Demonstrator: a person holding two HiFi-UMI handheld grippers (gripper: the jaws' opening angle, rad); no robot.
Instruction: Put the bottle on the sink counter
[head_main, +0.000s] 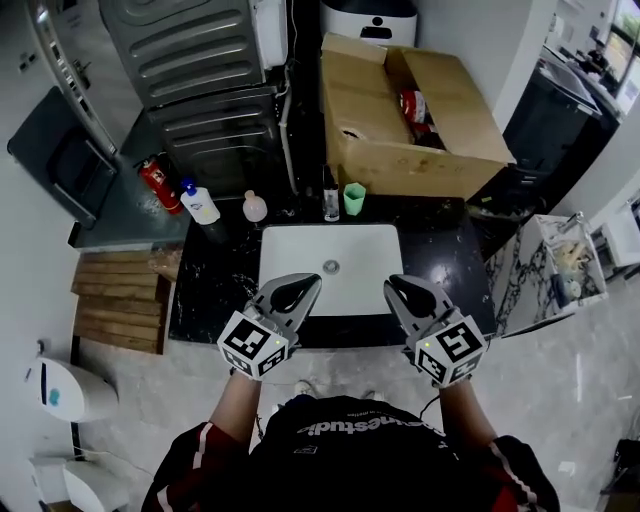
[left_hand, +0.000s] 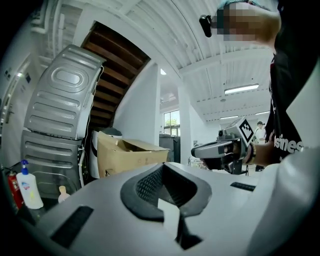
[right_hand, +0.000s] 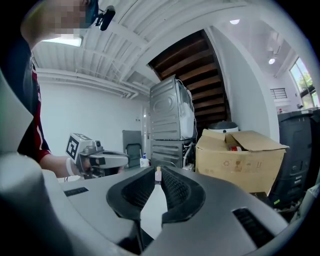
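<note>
The bottle (head_main: 200, 204) is white plastic with a blue pump top and a coloured label. It stands upright at the back left corner of the black marbled bench (head_main: 215, 290), beside a red extinguisher (head_main: 155, 185). The left tool (head_main: 297, 292) and right tool (head_main: 405, 291) hover clenched and empty over the front of the glossy white rectangular sink (head_main: 300, 250).

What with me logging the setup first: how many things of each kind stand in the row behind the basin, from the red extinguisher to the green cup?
Fire extinguisher: 1
Bottles: 2 (pump bottle, small pale bottle)
Clear container, kind unclear: 1
Green cup: 1
Total: 5
</note>
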